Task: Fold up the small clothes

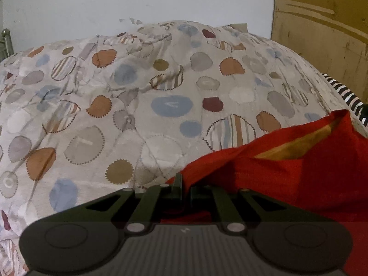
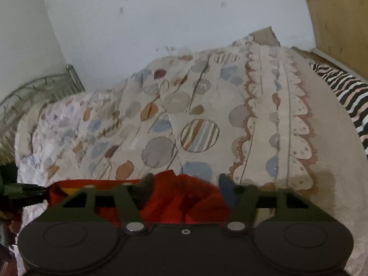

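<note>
A red garment (image 1: 287,172) with a yellow-orange inner side lies on the bed at the lower right of the left wrist view. My left gripper (image 1: 181,180) is shut on its near edge, and the cloth rises from the pinched fingers toward the right. In the right wrist view the same red garment (image 2: 179,197) is bunched between the fingers of my right gripper (image 2: 185,181). Those fingers stand well apart and do not press on the cloth. A dark gripper part at the left edge of that view touches the garment's far end.
A beige bedspread (image 1: 138,105) printed with coloured circles covers the bed. Zebra-striped fabric (image 2: 345,96) lies at the right edge. A cardboard panel (image 1: 322,34) leans against the pale wall at the back right. A metal bed frame (image 2: 34,89) stands at the left.
</note>
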### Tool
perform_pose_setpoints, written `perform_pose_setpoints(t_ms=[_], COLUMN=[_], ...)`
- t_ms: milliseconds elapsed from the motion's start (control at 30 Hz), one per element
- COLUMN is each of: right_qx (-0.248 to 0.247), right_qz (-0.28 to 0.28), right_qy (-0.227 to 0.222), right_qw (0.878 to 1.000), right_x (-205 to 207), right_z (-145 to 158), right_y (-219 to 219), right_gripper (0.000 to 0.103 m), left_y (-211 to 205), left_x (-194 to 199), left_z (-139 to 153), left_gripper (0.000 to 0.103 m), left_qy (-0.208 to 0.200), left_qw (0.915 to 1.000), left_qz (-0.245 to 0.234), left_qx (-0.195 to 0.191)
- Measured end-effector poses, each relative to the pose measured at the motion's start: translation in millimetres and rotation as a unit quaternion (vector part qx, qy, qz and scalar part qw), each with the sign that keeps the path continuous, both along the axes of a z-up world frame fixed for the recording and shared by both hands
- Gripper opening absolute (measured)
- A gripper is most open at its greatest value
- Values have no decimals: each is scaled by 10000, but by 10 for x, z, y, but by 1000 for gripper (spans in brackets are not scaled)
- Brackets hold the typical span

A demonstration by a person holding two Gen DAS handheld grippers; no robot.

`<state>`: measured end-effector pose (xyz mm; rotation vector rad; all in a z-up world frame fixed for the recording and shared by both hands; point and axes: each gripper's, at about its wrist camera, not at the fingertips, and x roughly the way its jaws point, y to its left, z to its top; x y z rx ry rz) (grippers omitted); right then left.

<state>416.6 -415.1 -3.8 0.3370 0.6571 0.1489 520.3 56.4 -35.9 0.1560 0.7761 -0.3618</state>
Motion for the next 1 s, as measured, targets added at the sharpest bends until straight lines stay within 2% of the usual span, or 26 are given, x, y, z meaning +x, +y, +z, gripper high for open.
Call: perform_pose_setpoints(t_ms=[100,133,200,267,333,367,400,433,533,633,733,833,900,933,967,1000], right_qx=[-29,-127,-486,-757,-920,-1071,-1151,-1140,-967,-1055,-811,-994,-1079,-1024,-967,-941], right_qz=[333,463,675,781,963,1011,1020,1000,718,183,-112,-49,-41,-55,-68,-75], right_qy=[0,87,185,180,172,127,61,-1,-180,-246,62,310,364,391,405,403], right_qw=[9994,9988,9964,9939,9909,9890,9881,9884,9926,9939,9966,9946,9935,9940,9945,9947], right_x=[-127,-136,-111,-44,53,109,147,176,193,182,265,344,365,367,370,362], right_z=[17,-9,-85,-161,-202,-195,-175,-153,-26,-1,-154,-300,-341,-348,-340,-330], right_y=[51,106,261,405,505,550,568,564,476,341,200,241,245,232,214,212], right_gripper=[81,82,82,73,44,35,7,4,3,3,3,3,3,4,5,9], left_y=[28,38,60,79,90,95,100,104,132,127,6,0,92,143,189,238], left_x=[30,40,54,44,9,-23,-50,-81,-134,-97,-21,28,78,95,100,93], left_z=[21,25,41,80,162,227,281,338,463,398,148,18,20,31,46,81], left_gripper=[6,6,6,6,6,6,6,6,6,6,6,9,19,33,41,56], left_qy=[91,124,201,249,222,174,125,58,-76,-38,210,263,406,482,507,471], left_qw=[9999,9998,9995,9993,9994,9995,9995,9995,9994,9998,9986,9986,9990,9986,9983,9982], left_qz=[3,13,42,49,-16,-81,-139,-191,-235,-199,-188,-87,88,201,280,347], left_qx=[-138,-172,-240,-284,-274,-256,-249,-247,-228,-25,453,442,135,0,-78,-142])
